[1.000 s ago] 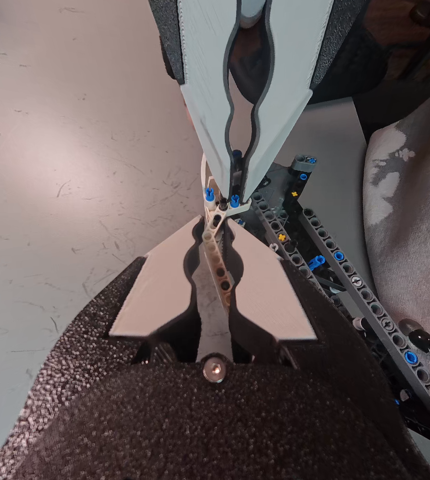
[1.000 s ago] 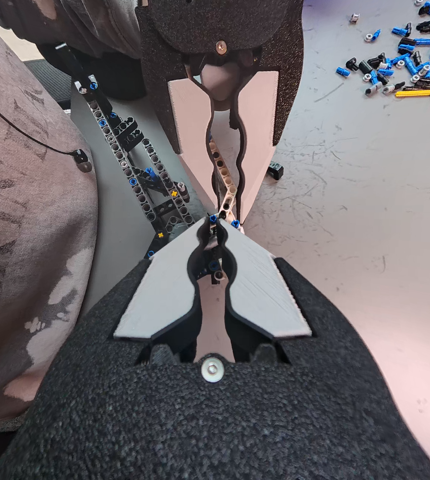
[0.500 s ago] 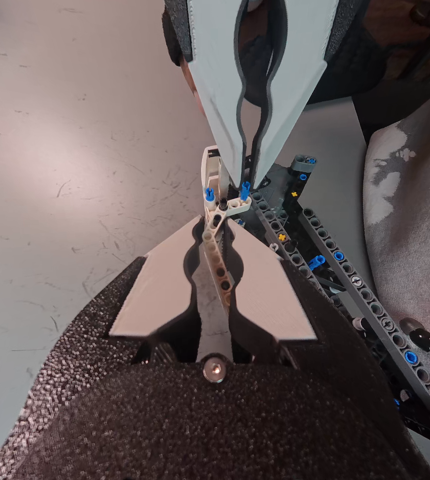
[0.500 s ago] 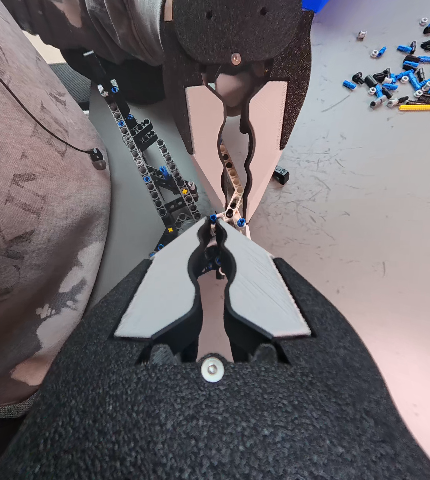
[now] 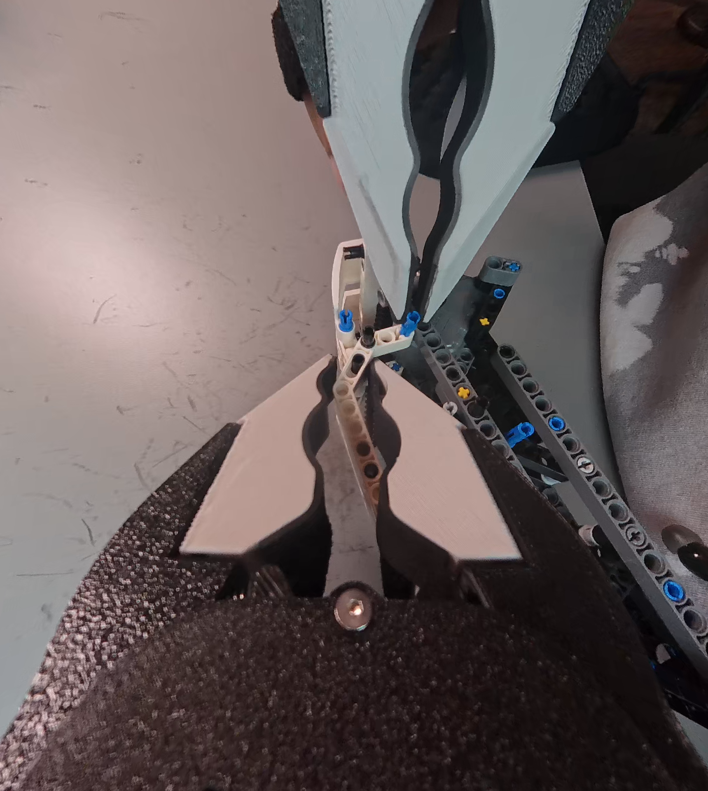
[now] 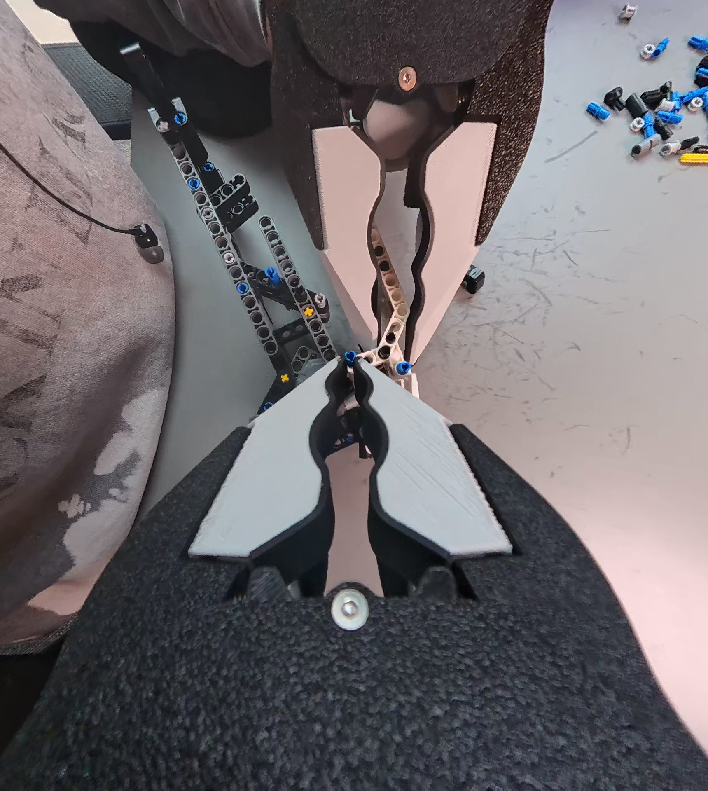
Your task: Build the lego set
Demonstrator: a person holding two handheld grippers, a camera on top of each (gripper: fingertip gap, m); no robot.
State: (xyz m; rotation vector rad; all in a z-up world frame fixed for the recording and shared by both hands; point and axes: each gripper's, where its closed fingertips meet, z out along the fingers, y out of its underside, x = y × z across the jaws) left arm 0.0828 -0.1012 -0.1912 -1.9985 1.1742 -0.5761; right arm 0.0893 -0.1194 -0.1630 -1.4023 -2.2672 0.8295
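Note:
My left gripper point(image 5: 354, 366) is shut on a long white holed beam point(image 5: 356, 419) and holds it over the table. A short white bent beam point(image 5: 388, 338) sits on its far end, with a black pin point(image 5: 368, 334) in the middle and a blue pin at each end. My right gripper point(image 5: 417, 314) comes from the top, jaws together, tips on the right blue pin point(image 5: 411, 320). In the right wrist view my right gripper point(image 6: 350, 364) meets that pin point(image 6: 350, 355) and the left gripper point(image 6: 390, 342) holds the beam point(image 6: 390, 291). I cannot tell if the pin is pinched.
A long grey and black Technic frame point(image 5: 557, 432) lies beside the grippers, next to a person's grey patterned clothing point(image 6: 44, 342). A pile of loose blue, black and yellow parts point(image 6: 694, 107) lies at the far right. A small black part point(image 6: 473, 278) sits on the scratched table point(image 5: 108, 257). Left and right tips are no more than a few centimetres apart.
My right gripper has moved from the black middle pin to the blue pin at the bent beam's end. The left gripper has held the beam still.

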